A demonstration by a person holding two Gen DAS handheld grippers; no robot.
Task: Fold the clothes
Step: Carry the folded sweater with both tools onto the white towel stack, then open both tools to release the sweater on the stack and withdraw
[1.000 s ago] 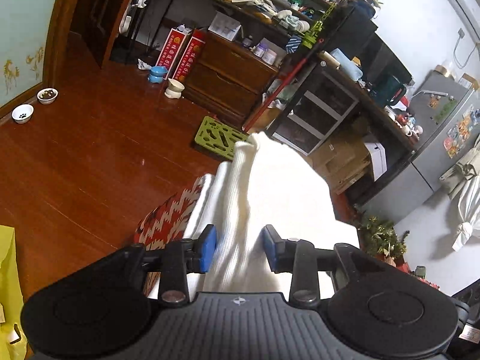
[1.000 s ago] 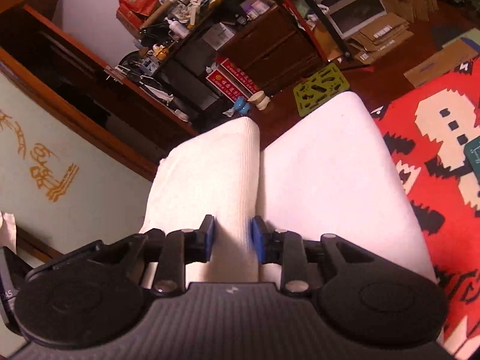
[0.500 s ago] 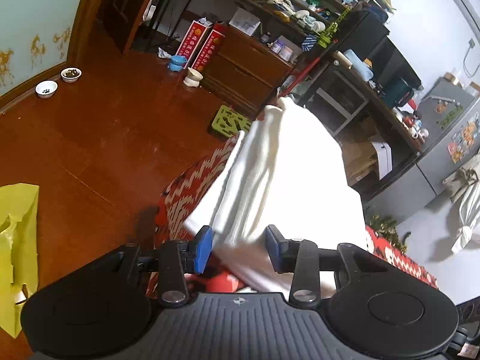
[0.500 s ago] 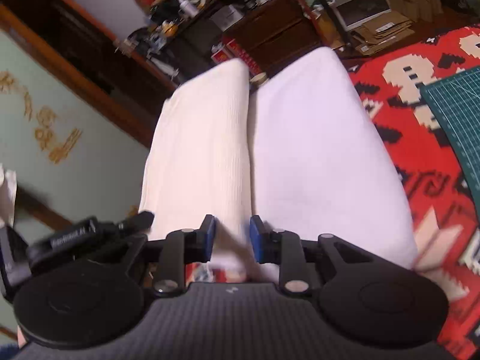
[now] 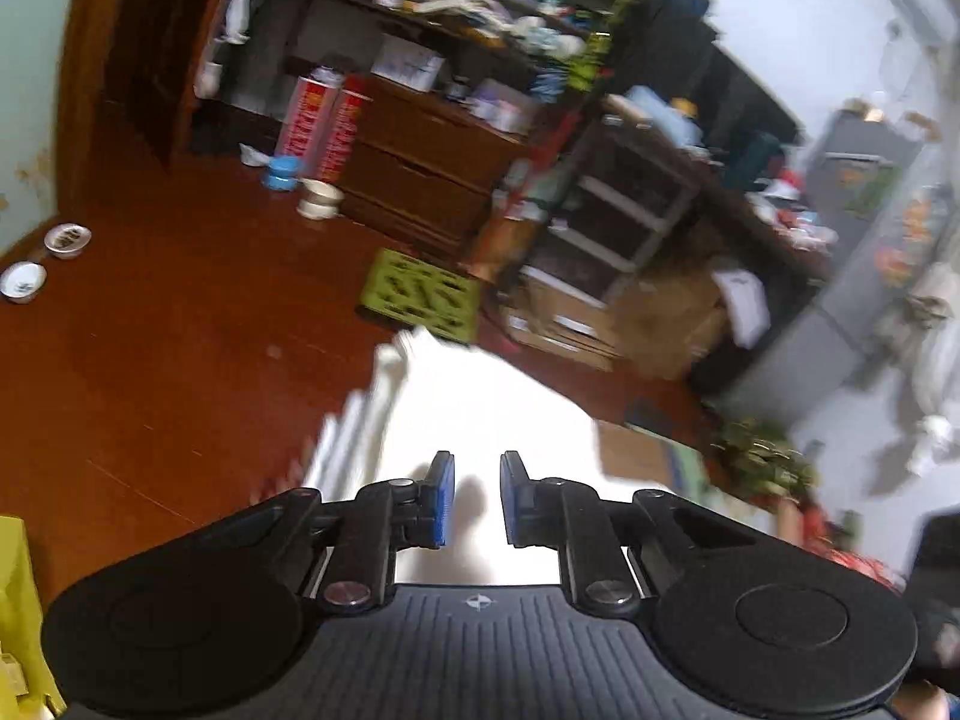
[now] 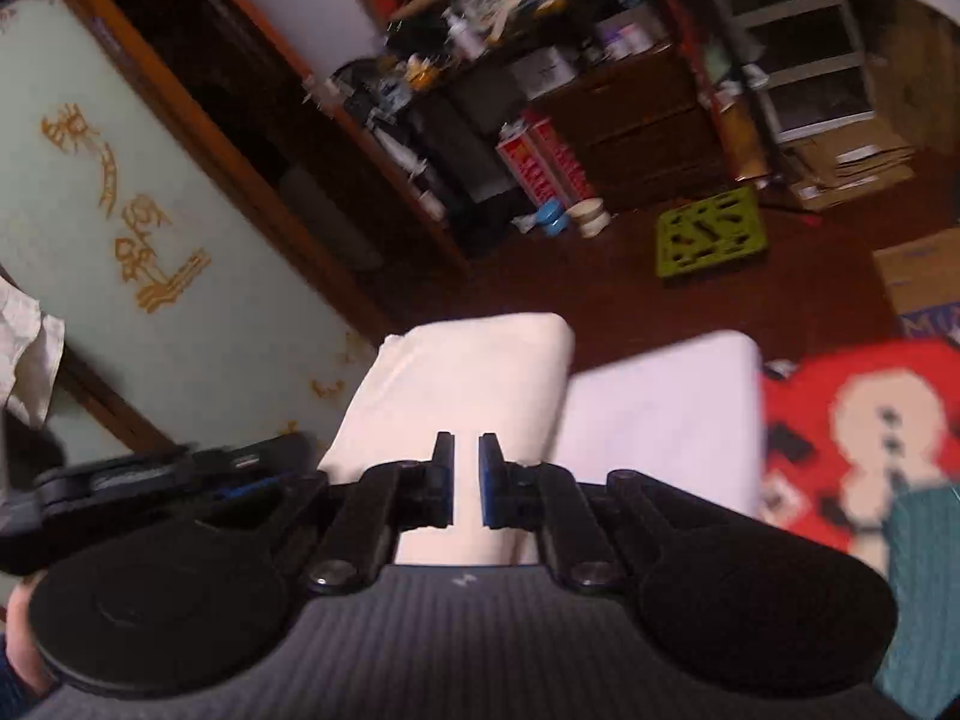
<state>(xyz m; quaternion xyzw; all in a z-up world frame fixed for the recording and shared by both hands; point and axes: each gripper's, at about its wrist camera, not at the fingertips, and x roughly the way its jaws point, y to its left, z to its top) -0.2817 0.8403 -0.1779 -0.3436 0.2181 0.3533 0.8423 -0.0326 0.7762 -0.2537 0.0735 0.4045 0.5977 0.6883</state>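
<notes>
Currently, left wrist view: left gripper [image 5: 474, 498] jaws have just been closing, narrow gap remains, nothing pinched; folded white ribbed cloth garment [image 5: 480, 414] lies below and ahead.
Right wrist view: right gripper [image 6: 466, 478] jaws likewise closing, slim gap, nothing gripped; garment [image 6: 480, 384] beneath, beside red patterned woven rug [image 6: 852, 420].

1. The left wrist view looks forward and downward along its own fingers [image 5: 445, 495], close over the white cloth [image 5: 480, 414], toward the wooden floor [image 5: 150, 360] and the dresser [image 5: 420, 180].
2. The right wrist view also looks downward along its fingers [image 6: 491, 480], just as close to the cloth [image 6: 468, 384], but tilted — the wall panel [image 6: 120, 228] slants at left.
3. Both share the cloth, the green crate [image 5: 420, 294] [image 6: 711, 234], the dresser [image 6: 636, 126] and the red boxes [image 5: 324, 120] [image 6: 543, 162].
</notes>
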